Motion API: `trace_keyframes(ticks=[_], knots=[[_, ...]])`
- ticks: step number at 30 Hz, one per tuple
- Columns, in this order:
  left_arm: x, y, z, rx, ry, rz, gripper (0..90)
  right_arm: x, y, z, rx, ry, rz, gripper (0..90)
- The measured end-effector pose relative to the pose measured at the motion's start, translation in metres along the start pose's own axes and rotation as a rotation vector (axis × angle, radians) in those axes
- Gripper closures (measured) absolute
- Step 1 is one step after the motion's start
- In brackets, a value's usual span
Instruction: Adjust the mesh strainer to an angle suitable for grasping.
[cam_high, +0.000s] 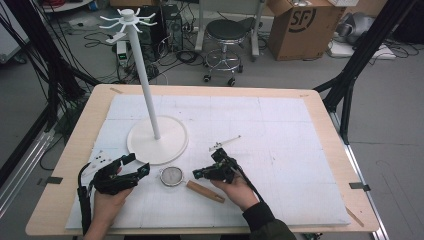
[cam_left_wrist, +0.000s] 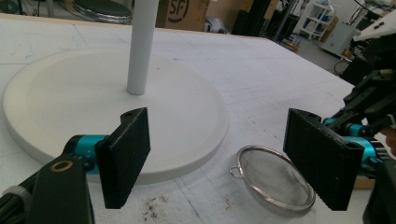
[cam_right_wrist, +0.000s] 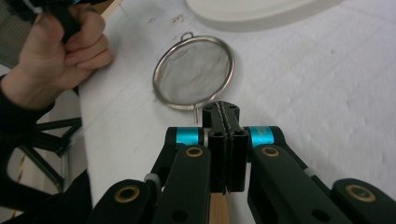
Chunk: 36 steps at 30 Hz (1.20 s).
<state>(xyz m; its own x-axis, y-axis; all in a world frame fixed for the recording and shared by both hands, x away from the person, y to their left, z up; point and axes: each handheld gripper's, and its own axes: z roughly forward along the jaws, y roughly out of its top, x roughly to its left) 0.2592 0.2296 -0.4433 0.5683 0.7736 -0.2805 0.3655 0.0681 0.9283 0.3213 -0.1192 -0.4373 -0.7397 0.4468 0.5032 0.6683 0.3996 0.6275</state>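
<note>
Nearest to you are your two hands at the near edge of the desk (cam_high: 310, 107). Your left hand (cam_high: 107, 202) holds the left claw (cam_high: 135, 167), and its jaws are spread wide apart with nothing between them. In the left claw's view, the pads (cam_left_wrist: 126, 156) frame the white round base (cam_left_wrist: 93, 116) and the strainer (cam_left_wrist: 275, 179).

Your right hand (cam_high: 237, 190) holds the right claw (cam_high: 200, 173). In the right claw's view, its jaws are pressed together (cam_right_wrist: 225, 140). They seem to pinch the thin metal neck of the strainer (cam_right_wrist: 194, 70), just where the wooden handle (cam_right_wrist: 218, 210) starts, but the jaws hide the spot, so you cannot be fully sure.

The strainer (cam_high: 171, 176) lies flat on the white mat (cam_high: 280, 150), near the middle of the near side, between your two claws. Its long line runs from left to right. The round mesh bowl points left and the wooden handle (cam_high: 205, 191) points right and a bit toward you. A small wire loop sits on the far rim of the bowl.

The tall white stand (cam_high: 145, 80) rises from its base (cam_high: 157, 140) just beyond the strainer. A small thin tool (cam_high: 225, 142) lies farther right on the mat.

On the floor behind the desk, a cardboard box (cam_high: 300, 27) says "SF". A black stool (cam_high: 227, 32) stands to its left.
</note>
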Motion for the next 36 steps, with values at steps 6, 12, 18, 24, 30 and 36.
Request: trace_keyframes(ticks=[6, 12, 18, 24, 30, 36], knots=[[0.0, 0.0, 0.001, 0.002, 0.0, -0.002, 23.6, 0.003, -0.024, -0.015, -0.014, 0.002, 0.016, 90.0], [0.0, 0.0, 0.0, 0.003, 0.004, 0.0, 23.6, 0.01, -0.044, -0.024, -0.016, 0.007, 0.012, 90.0], [0.0, 0.0, 0.0, 0.0, 0.004, -0.002, 23.7, 0.018, -0.069, -0.035, -0.025, 0.022, 0.021, 90.0], [-0.001, 0.0, 0.0, -0.007, -0.002, -0.008, 23.8, 0.021, -0.085, -0.04, -0.011, 0.021, 0.035, 90.0], [0.0, 0.0, 0.0, -0.003, 0.001, -0.008, 23.8, 0.024, -0.096, -0.043, 0.018, -0.005, 0.03, 90.0], [0.0, 0.0, 0.0, -0.003, 0.001, -0.008, 23.9, 0.023, -0.099, -0.042, 0.017, -0.009, 0.034, 90.0]])
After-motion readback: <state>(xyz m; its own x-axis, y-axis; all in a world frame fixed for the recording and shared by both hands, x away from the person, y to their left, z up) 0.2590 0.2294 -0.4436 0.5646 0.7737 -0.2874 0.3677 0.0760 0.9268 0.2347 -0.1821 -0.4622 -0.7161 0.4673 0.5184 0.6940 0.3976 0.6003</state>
